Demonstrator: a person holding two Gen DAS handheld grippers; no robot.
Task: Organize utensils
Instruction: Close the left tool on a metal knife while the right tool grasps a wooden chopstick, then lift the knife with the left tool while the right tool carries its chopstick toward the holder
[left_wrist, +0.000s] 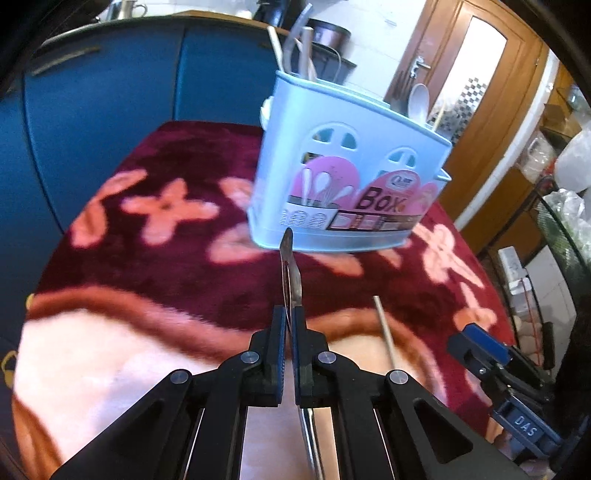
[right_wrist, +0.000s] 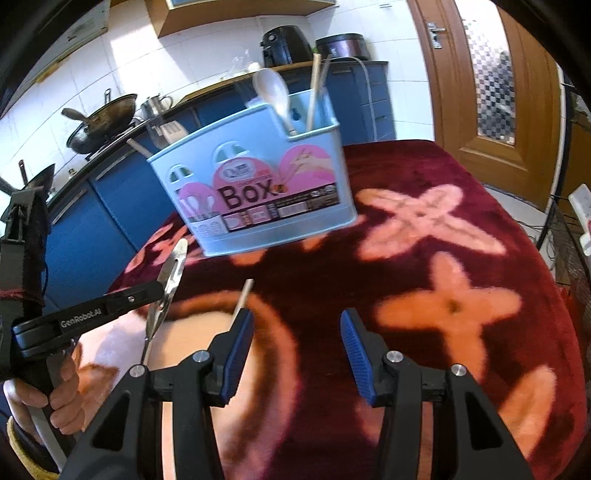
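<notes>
A light blue utensil box (left_wrist: 347, 177) with a pink "Box" label stands on the far part of the table; it also shows in the right wrist view (right_wrist: 258, 192). It holds a white spoon (right_wrist: 275, 94) and wooden chopsticks (right_wrist: 314, 92). My left gripper (left_wrist: 291, 325) is shut on a metal utensil (left_wrist: 290, 273) whose tip points toward the box's base; from the right wrist view the utensil (right_wrist: 168, 280) hangs above the cloth. A single wooden chopstick (left_wrist: 384, 332) lies on the cloth, also seen in the right wrist view (right_wrist: 242, 297). My right gripper (right_wrist: 295, 332) is open and empty, just right of the chopstick.
The table carries a dark red floral plush cloth (right_wrist: 424, 258). Blue kitchen cabinets (left_wrist: 110, 110) stand behind, with a wok (right_wrist: 99, 122) on the counter. A wooden door (right_wrist: 491, 74) is at the right. The right gripper (left_wrist: 491, 354) shows low right in the left wrist view.
</notes>
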